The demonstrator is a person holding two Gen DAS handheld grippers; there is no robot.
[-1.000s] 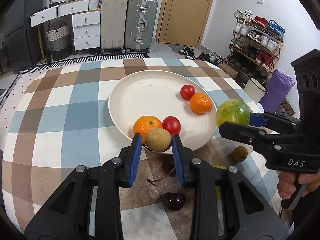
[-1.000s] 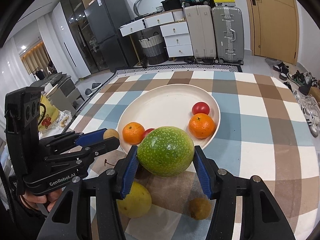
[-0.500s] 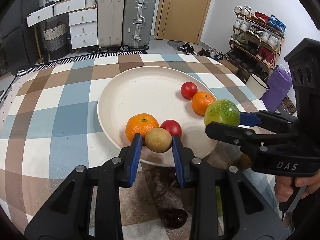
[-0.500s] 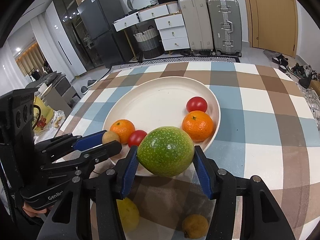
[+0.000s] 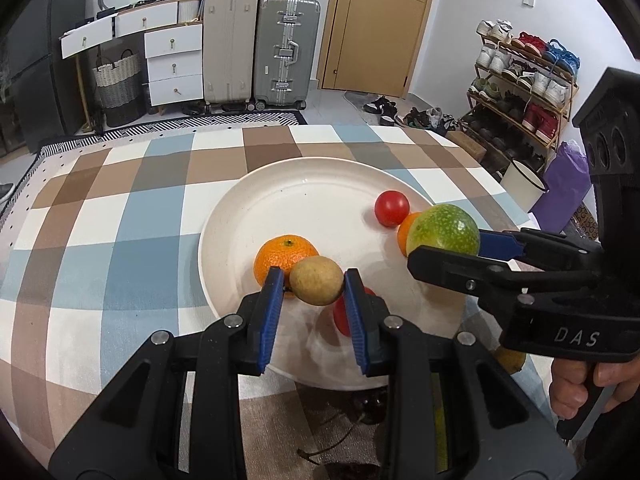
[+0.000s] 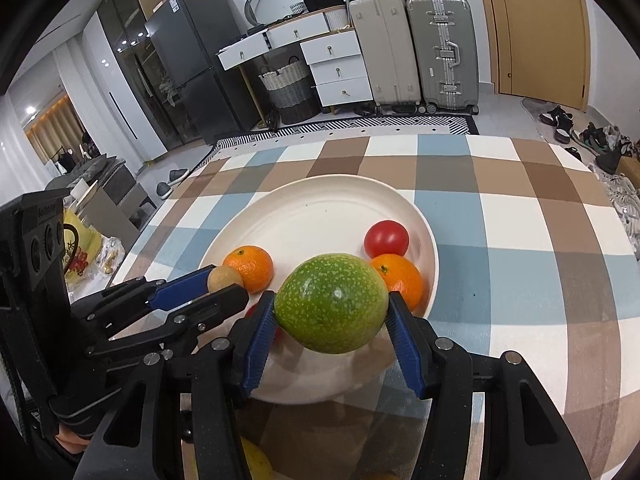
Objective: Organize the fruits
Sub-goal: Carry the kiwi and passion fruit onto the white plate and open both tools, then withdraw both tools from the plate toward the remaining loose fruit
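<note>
Both grippers are hovering over the near rim of the white plate [image 5: 224, 216], the left gripper [image 5: 313, 300] pinching a small tan fruit [image 5: 317, 286] beside an orange [image 5: 280, 256], the right gripper [image 6: 332, 334] clasping a speckled green fruit [image 6: 332, 302] just short of the other orange [image 6: 400, 280].

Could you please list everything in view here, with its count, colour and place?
Plate: one, cream, on the checked tablecloth.
Tangerines: two, orange, on the plate, one near each side.
Tomatoes: two, red, on the plate; one partly hidden by the left jaws.
Green fruit: one, speckled, held over the plate's near edge.
Brown fruit: one, small, tan, held over the plate.
Suitcases: two, beige and grey, by the door.
Left gripper: shut on the brown fruit.
Right gripper: shut on the green fruit.
</note>
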